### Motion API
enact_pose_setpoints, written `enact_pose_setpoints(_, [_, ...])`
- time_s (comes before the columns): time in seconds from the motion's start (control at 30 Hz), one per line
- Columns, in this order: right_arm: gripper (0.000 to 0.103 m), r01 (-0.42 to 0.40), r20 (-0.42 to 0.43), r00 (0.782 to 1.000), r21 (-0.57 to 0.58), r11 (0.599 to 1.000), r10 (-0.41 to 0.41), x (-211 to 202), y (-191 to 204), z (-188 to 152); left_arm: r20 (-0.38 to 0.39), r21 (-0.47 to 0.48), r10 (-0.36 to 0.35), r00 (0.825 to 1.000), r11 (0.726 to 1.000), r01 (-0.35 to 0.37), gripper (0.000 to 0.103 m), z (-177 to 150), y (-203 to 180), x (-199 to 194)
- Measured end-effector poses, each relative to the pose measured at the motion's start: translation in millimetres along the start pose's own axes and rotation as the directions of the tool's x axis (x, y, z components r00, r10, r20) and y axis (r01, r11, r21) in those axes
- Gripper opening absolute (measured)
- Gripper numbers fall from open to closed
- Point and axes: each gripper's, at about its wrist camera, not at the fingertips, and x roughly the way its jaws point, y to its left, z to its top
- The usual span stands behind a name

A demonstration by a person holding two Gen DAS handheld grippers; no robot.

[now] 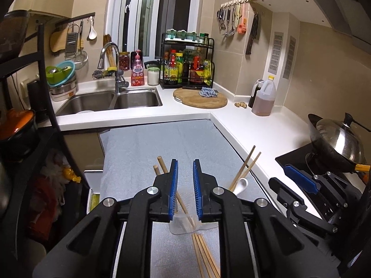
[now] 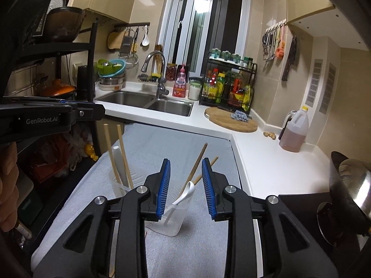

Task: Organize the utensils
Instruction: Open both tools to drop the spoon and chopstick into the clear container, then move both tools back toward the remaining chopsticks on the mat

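In the left wrist view my left gripper (image 1: 185,162) hangs open over a clear plastic cup (image 1: 183,225) on the grey mat (image 1: 143,148). A wooden chopstick (image 1: 185,208) leans in that cup and passes under the gap without touching the pads. Several loose chopsticks (image 1: 205,254) lie on the mat just in front of the cup. In the right wrist view my right gripper (image 2: 185,161) is open above a second clear cup (image 2: 172,220), which holds a white spoon (image 2: 185,193) and two chopsticks (image 2: 197,162). Nothing is gripped. The first cup (image 2: 120,185) stands to its left.
White counter (image 1: 266,129) runs along the right, with a wok and lid (image 1: 336,141) on the stove. Behind it are an oil jug (image 1: 264,97), a round cutting board (image 1: 200,98), a double sink (image 1: 111,100) and a spice rack (image 1: 185,64). A black shelf (image 1: 44,74) stands at the left.
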Motion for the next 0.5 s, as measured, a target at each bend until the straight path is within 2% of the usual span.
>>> enact_pose_setpoints(0.07, [0.029,0.004,0.023,1.0,-0.015,1.0,-0.003,-19,5,-5,0.012,-0.004,-0.001,1.0,1.0,0.001,0.014,-5,0,-14])
enact_pose_setpoints(0.13, [0.036,0.017,0.048,0.999,-0.037,0.999,-0.016,-34,12,-12,0.021,-0.011,-0.005,1.0,1.0,0.005,0.014,-13,1,-27])
enact_pose_setpoints(0.23, [0.036,0.003,0.075,0.997,-0.025,1.0,-0.001,-60,18,-31,0.027,-0.017,-0.014,1.0,1.0,0.014,0.019,-33,2,-47])
enact_pose_setpoints(0.3, [0.036,0.023,0.08,0.997,-0.019,1.0,-0.022,-71,20,-41,0.025,-0.015,-0.011,1.0,1.0,0.011,0.019,-45,3,-55])
enact_pose_setpoints(0.5, [0.036,-0.001,0.038,0.999,0.019,1.0,0.0,-97,23,-76,0.013,-0.035,-0.001,1.0,0.999,0.001,0.019,-98,9,-71])
